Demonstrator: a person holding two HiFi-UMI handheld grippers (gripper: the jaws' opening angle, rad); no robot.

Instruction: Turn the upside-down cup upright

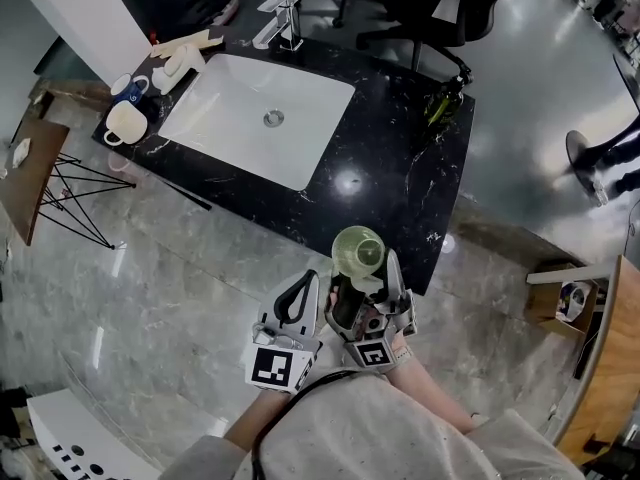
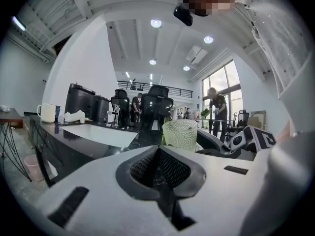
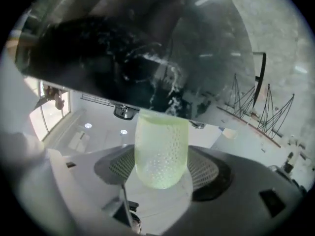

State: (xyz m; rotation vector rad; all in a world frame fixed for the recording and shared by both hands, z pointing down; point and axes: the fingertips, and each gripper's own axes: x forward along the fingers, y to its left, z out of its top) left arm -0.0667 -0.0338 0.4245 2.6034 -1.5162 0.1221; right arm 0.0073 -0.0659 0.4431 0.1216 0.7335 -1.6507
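The right tool (image 1: 366,273) is nearest to the person, with its jaws clamped on a pale green cup (image 1: 358,251). The cup is held in the air with its mouth up, close to the front edge of the bench (image 1: 400,178). Its wall is see-through and covered with small dots. Just beside it, the left tool (image 1: 303,286) has its jaws together and nothing is between them. Under both tools there is a grey shiny floor (image 1: 170,288) with a stone pattern.

The bench is black with white veins and reflects a ceiling light. A white rectangular sink (image 1: 255,118) is set into it, with a round drain in the middle. A metal tap (image 1: 280,23) stands behind the sink. At the far left end of the bench there are a white mug (image 1: 125,123) and a blue mug (image 1: 130,88), touching or almost touching. What is inside them cannot be seen. Something white (image 1: 180,63) lies next to them, but it is too small to name. A small green plant (image 1: 442,103) stands at the right end.

A small wooden table (image 1: 30,173) with thin wire legs stands left of the bench and is partly cut off by the picture edge. Behind the bench there is a black office chair (image 1: 420,13), also only partly in view.
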